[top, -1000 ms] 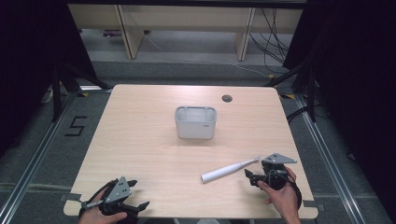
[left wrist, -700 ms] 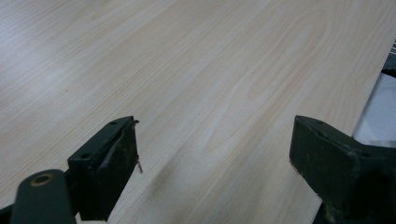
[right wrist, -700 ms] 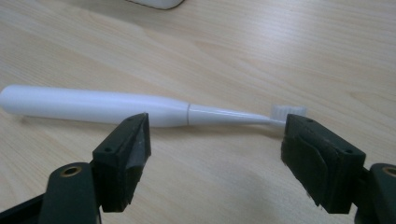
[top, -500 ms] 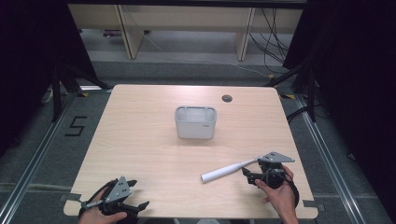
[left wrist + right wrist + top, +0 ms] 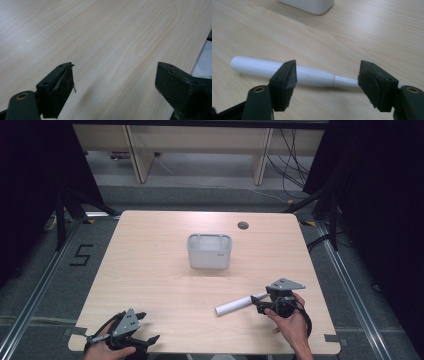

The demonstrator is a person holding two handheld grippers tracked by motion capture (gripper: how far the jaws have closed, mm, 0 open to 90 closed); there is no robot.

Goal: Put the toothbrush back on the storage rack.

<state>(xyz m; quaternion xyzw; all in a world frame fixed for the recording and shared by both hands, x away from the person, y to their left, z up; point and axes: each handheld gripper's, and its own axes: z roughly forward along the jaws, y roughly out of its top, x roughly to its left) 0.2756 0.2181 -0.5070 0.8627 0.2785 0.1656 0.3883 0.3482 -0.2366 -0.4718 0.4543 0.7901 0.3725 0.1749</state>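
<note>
A: Where's the white tube (image 5: pixel 287 71)?
B: Lying flat on the table (image 5: pixel 150 270), in front of the white bin (image 5: pixel 209 251).
A: And the right hand-held gripper (image 5: pixel 327 77)?
B: Its jaws have just been closing, astride the tube, seemingly not touching.
A: The left hand-held gripper (image 5: pixel 115 80)?
B: Spread over bare wood.

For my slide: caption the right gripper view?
Open right tongs reach toward a white tube lying on the wooden table.

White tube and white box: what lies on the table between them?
Nothing: bare wood separates the white tube from the white box, seen in the high view.
</note>
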